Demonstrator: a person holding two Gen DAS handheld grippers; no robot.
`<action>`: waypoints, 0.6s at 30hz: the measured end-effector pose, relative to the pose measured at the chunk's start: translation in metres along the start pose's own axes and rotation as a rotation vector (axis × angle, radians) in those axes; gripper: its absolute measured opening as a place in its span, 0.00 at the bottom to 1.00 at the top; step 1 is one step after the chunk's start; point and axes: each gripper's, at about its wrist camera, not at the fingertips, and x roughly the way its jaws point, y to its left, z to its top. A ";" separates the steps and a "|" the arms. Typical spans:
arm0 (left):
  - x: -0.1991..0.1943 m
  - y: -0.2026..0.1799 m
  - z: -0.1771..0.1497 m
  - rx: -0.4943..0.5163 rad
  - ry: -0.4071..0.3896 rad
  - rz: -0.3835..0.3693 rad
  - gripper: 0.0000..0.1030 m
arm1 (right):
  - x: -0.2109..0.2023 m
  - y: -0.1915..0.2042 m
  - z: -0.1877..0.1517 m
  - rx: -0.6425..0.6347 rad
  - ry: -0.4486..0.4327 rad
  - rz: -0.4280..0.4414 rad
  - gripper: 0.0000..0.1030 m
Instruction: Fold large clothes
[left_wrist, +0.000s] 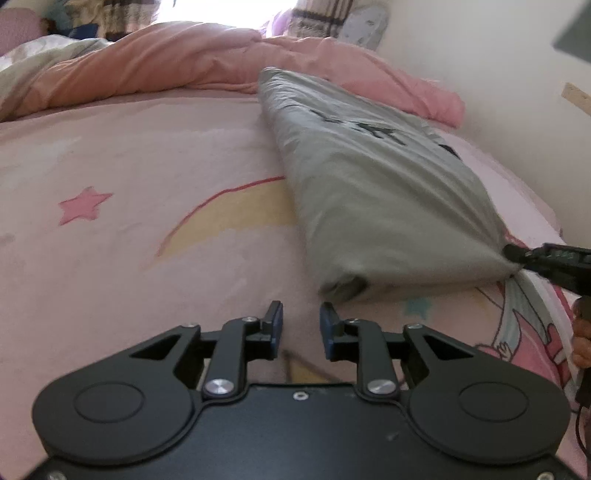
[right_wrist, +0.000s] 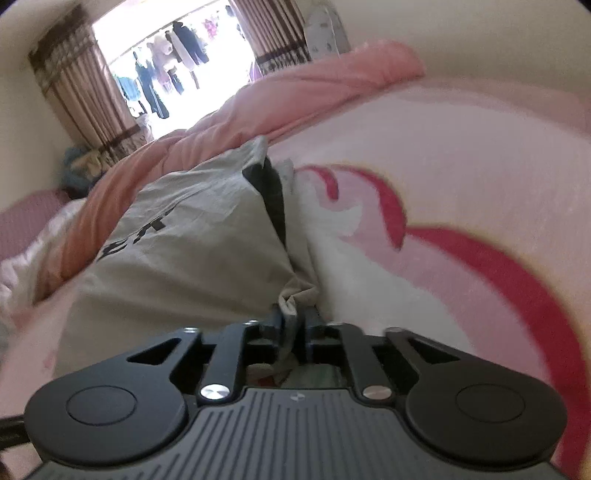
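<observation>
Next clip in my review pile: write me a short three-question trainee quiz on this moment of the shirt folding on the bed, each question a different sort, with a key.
1. True or false: the right gripper is clamped on a bunched corner of the grey cotton T-shirt with black lettering.
2. Multiple choice: the left gripper is (A) shut on the shirt, (B) open with nothing between its blue-padded fingers, (C) out of view.
3. Fill in: the shirt lies on a pink cartoon-print bed sheet, and behind it is a bunched pink ____.

Key
1. True: fabric is pinched between the closed fingers in the right wrist view.
2. B: it sits just short of the shirt's near edge.
3. Quilt.
</observation>
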 end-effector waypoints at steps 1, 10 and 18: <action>-0.010 0.001 0.001 -0.002 -0.019 0.013 0.21 | -0.008 0.004 0.004 -0.017 -0.026 -0.012 0.36; -0.024 -0.031 0.034 0.052 -0.160 -0.113 0.24 | -0.011 0.055 0.010 -0.182 -0.082 0.019 0.27; 0.019 -0.027 0.008 0.063 -0.097 -0.103 0.24 | 0.019 0.047 -0.019 -0.207 -0.015 -0.034 0.19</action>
